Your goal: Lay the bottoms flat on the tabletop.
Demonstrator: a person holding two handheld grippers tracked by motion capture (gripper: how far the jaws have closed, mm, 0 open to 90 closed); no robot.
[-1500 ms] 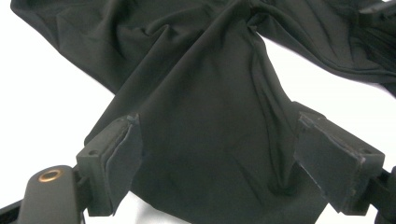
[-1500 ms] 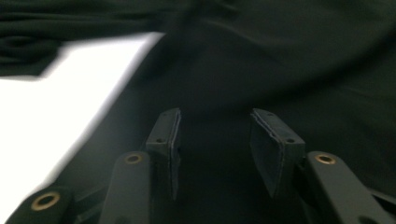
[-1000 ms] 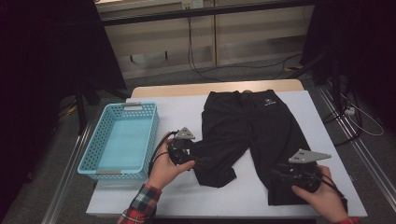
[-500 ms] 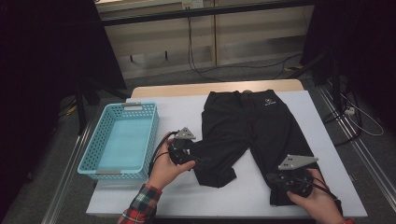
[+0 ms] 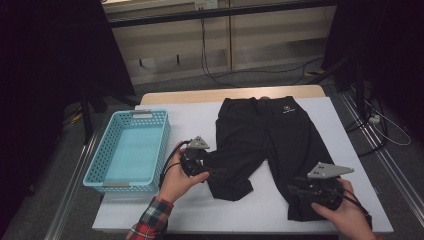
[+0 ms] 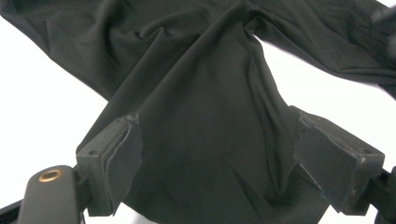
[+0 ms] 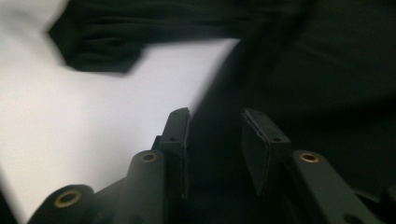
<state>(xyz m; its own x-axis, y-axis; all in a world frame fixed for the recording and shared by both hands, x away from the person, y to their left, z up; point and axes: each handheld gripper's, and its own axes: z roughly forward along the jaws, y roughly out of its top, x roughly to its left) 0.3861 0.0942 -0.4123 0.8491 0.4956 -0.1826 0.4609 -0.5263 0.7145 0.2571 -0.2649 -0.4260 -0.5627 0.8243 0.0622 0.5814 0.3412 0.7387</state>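
High view, right gripper: at 5 o'clock on the table, over the hem of the near leg of the black trousers.
Right jaws: have just been opening, after a pinch half a second ago; they now stand part open. In the right gripper view cloth lies between the pads, but the pads do not press on it.
Right hand: has come in from the 4 o'clock edge over the last second and now sits squarely on the hem.
Meaning: judged a re-grip; the first pinch probably missed the hem, so a fresh bite is due before folding.
Left gripper: at 7 o'clock, unmoved; jaws wide, straddling the other leg, cloth slack between them in the left gripper view.
Trousers: flat mid-table, waistband at 12 o'clock, left leg bent toward 7 o'clock.
Basket: at 9 o'clock, beside the trousers, not touching.
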